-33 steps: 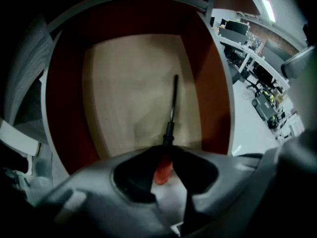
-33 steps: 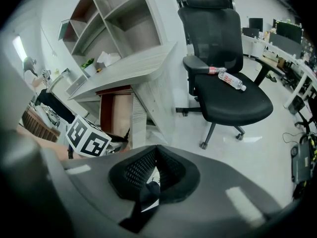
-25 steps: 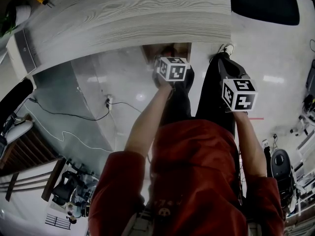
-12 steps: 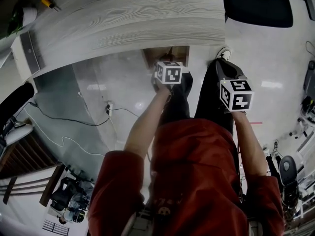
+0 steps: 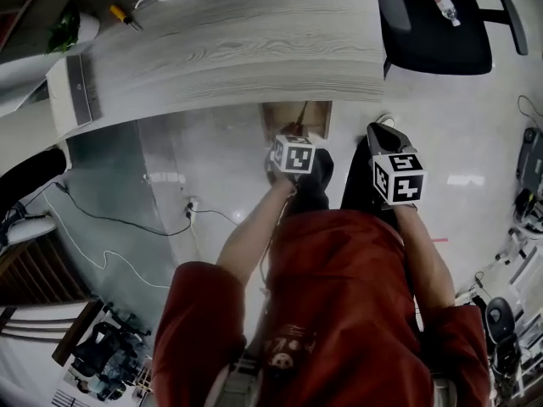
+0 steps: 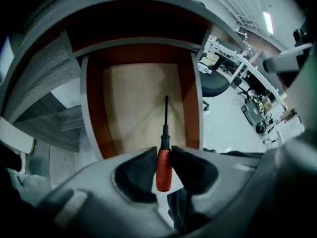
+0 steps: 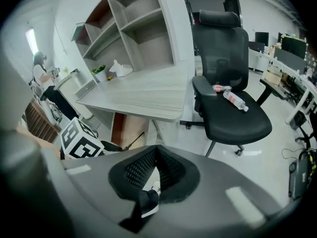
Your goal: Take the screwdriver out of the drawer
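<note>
My left gripper is shut on the red handle of the screwdriver. Its thin black shaft points down over the open wooden drawer, clear of the drawer's floor. In the head view the left gripper's marker cube hangs just in front of the drawer under the desk. My right gripper is shut with nothing between its ribbed pads. Its cube floats to the right of the left one, beside the person's dark trouser legs.
A pale wood-grain desk sits above the drawer, with a yellow-handled tool on its far left. A black office chair carrying a plastic bottle stands to the right. Shelves rise behind the desk. A cable trails over the floor at left.
Both grippers have risen a little toward the head camera, the left one keeping its hold on the screwdriver. The head view now takes in more of the desk top and the chair.
</note>
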### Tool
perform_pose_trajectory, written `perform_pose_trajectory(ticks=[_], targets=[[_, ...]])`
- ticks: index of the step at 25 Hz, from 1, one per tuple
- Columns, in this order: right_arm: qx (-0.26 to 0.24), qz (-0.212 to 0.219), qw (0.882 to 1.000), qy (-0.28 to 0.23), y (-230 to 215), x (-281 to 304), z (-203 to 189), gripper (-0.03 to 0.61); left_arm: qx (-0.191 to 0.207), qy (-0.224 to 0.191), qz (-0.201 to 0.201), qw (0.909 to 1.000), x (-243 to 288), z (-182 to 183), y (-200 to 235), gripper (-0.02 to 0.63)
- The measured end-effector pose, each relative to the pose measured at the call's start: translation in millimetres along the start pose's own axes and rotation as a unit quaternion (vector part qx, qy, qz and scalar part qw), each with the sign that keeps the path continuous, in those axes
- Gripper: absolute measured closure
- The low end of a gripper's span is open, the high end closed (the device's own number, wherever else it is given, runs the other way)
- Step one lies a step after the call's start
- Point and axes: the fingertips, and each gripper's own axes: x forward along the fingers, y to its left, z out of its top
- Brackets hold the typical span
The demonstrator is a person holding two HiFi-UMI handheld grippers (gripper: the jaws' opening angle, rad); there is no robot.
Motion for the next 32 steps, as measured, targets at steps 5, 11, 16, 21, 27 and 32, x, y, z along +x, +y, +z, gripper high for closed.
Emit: perform_pose_trajectory(ticks=[5,11,16,21,27,32], targets=[[-0.006,0.001,1.000,-0.004,7,-6,6,0.577,0.012,-0.017,-0.001,0.9998,-22,7,1,0.526],[-0.009,0.009,1.000,-0.010,19,-13,10,0.577,0.017,-0.028,0.000,0.9995,-51,8,3,0.528],[-0.018,0.020,1.000,-0.012,31,-15,13,0.577,0.004,-0.037,0.001,0.9993,-76,6,6,0.528],[-0.038,0.034,0.999,-0.013,45,-17,21,0.577,0.000,-0.054,0.001,0.9985,-105,10,5,0.528],[-0.067,0.057,0.996,-0.008,69,-14,30,0.577,0.004,-0.068,-0.003,0.9977,-143,3,1,0.528],[-0.090,0.075,0.993,-0.007,91,-10,39,0.577,-0.021,-0.089,0.004,0.9958,-176,-3,8,0.528]])
